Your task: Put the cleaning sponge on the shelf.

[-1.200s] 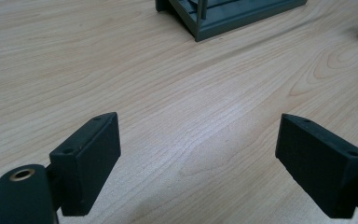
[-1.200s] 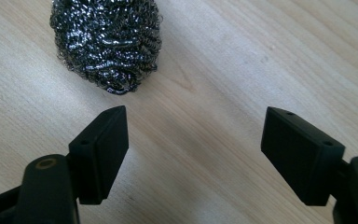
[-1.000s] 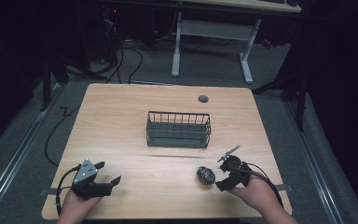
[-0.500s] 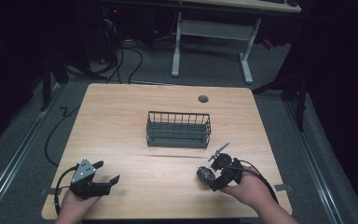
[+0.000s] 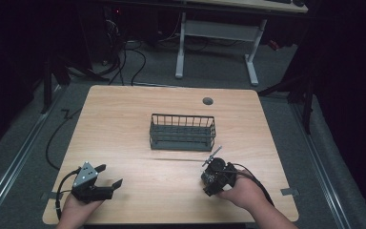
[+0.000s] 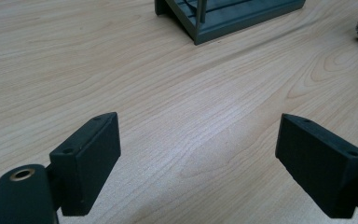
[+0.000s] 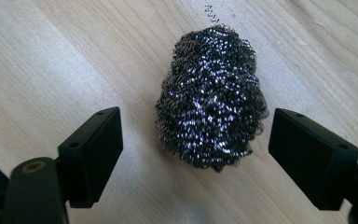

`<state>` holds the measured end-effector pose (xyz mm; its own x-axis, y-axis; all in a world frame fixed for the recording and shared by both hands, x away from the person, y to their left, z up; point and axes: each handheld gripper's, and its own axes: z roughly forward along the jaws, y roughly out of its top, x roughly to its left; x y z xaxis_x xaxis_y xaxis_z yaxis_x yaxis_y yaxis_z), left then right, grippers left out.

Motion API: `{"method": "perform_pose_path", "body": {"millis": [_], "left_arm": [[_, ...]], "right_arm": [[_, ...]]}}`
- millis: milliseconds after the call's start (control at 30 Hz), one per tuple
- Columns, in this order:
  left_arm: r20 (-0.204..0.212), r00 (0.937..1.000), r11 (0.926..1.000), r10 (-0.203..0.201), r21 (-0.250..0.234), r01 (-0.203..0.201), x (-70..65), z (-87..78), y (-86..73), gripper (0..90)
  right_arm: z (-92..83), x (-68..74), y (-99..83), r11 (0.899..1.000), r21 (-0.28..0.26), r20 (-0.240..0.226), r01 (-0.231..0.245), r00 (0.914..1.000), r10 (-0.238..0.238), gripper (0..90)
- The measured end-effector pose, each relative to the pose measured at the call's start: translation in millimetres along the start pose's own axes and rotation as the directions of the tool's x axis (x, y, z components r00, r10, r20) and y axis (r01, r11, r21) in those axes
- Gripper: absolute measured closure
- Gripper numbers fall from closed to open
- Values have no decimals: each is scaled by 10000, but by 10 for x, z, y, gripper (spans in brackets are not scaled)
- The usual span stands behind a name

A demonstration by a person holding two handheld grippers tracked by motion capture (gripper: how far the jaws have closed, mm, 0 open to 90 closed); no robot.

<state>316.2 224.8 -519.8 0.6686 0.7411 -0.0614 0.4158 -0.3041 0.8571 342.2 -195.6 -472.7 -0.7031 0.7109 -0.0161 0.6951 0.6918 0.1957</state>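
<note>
1. Wood-grain surface (image 5: 124, 124) in a dark room; a steel wool scourer (image 7: 212, 98) lies on it near the front right, outside the basket.
2. Right gripper (image 7: 196, 140) is spread, one jaw on each side of the scourer and neither pad touching it; the jaws have just been closing a little.
3. A tiny dark wire squiggle (image 7: 211, 13) sits on the wood just beyond the scourer.
4. Grey wire basket (image 5: 182, 131) stands mid-surface, just behind the right gripper (image 5: 212, 183).
5. Left gripper (image 5: 107, 176) is at the front left, well apart from the scourer, jaws spread over bare wood (image 6: 198, 154).
6. A round grommet hole (image 5: 208, 101) lies behind the basket.
7. A white desk frame (image 5: 217, 38) stands on the floor beyond.
</note>
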Motion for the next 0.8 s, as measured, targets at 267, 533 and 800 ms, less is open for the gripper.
{"method": "perform_pose_path", "body": {"millis": [267, 533, 800], "left_arm": [[-16, 10000, 10000, -36, -14, 36, 8, -4, -4, 145], [-11, 10000, 10000, -27, 28, 27, 5, 4, -5, 145], [-25, 10000, 10000, -42, 4, 42, 9, 4, -7, 145]], "right_arm": [[89, -57, 7, 9994, -60, -41, -332, 9994, 332, 291], [89, -58, -31, 9993, -219, -89, -313, 9995, 311, 403], [6, -67, -42, 9986, -426, -40, -321, 9995, 320, 419]]}}
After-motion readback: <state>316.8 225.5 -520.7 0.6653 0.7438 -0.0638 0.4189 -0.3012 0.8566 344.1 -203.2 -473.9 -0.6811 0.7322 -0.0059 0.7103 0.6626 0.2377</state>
